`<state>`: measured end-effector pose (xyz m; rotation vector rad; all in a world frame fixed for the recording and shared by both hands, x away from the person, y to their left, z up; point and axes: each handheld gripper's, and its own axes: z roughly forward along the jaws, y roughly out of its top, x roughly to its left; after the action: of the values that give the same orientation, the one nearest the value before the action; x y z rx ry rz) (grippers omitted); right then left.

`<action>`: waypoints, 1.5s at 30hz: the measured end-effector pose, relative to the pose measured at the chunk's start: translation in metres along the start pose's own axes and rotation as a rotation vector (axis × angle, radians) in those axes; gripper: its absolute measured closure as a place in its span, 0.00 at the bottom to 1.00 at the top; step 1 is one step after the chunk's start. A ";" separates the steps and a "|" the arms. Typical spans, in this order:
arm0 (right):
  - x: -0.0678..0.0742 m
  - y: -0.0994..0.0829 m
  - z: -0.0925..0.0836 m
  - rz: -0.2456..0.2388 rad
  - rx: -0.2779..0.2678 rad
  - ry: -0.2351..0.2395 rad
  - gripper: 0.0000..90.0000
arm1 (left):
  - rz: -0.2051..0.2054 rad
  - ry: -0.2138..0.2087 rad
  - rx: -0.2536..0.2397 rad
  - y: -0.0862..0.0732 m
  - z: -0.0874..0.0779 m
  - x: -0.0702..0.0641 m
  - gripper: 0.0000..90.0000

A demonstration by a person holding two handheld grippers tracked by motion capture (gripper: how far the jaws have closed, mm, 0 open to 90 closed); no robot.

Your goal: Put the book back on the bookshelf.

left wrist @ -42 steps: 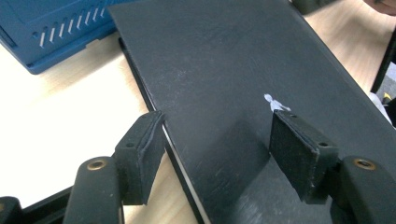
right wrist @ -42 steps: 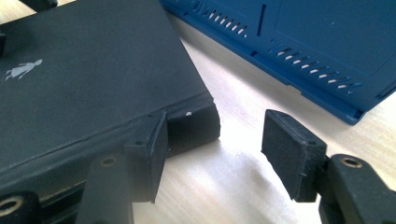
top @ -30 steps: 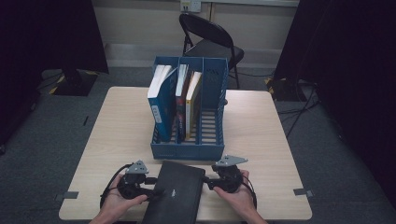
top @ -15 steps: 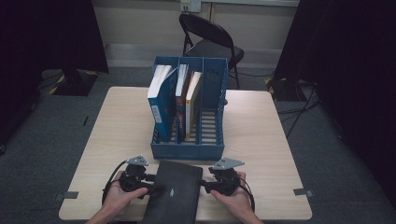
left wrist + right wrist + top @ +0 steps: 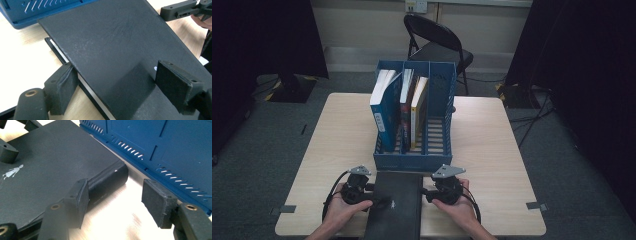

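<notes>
The black book (image 5: pixel 396 205) lay flat at the counter's (image 5: pixel 492 150) near edge, not yet filed in the blue rack (image 5: pixel 414 160), with the just-opened left claw (image 5: pixel 115 87) spread around its cover edge and the right claw (image 5: pixel 117 205) spread, gripping nothing.

Blue file rack (image 5: pixel 414 161) just beyond black book (image 5: pixel 396 205)

Book (image 5: pixel 397 205) flat on table (image 5: pixel 502 150), before rack (image 5: pixel 412 161); three books (image 5: pixel 404 107) upright in rack; chair (image 5: pixel 437 42) behind table.
</notes>
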<state>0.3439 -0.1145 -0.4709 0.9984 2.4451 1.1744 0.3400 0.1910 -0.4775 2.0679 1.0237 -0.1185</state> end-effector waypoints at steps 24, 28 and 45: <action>-0.004 -0.004 -0.001 0.044 0.000 0.017 0.37 | -0.012 0.026 -0.058 0.003 -0.009 -0.004 0.32; -0.004 -0.004 -0.001 0.044 -0.001 0.016 0.37 | -0.007 0.022 -0.060 0.003 -0.012 -0.006 0.32; -0.005 -0.005 -0.003 0.043 -0.001 0.011 0.37 | -0.026 -0.046 -0.168 0.004 -0.027 -0.012 0.37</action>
<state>0.3435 -0.1218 -0.4733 1.0523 2.4430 1.1981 0.3280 0.2015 -0.4521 1.8918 0.9984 -0.0897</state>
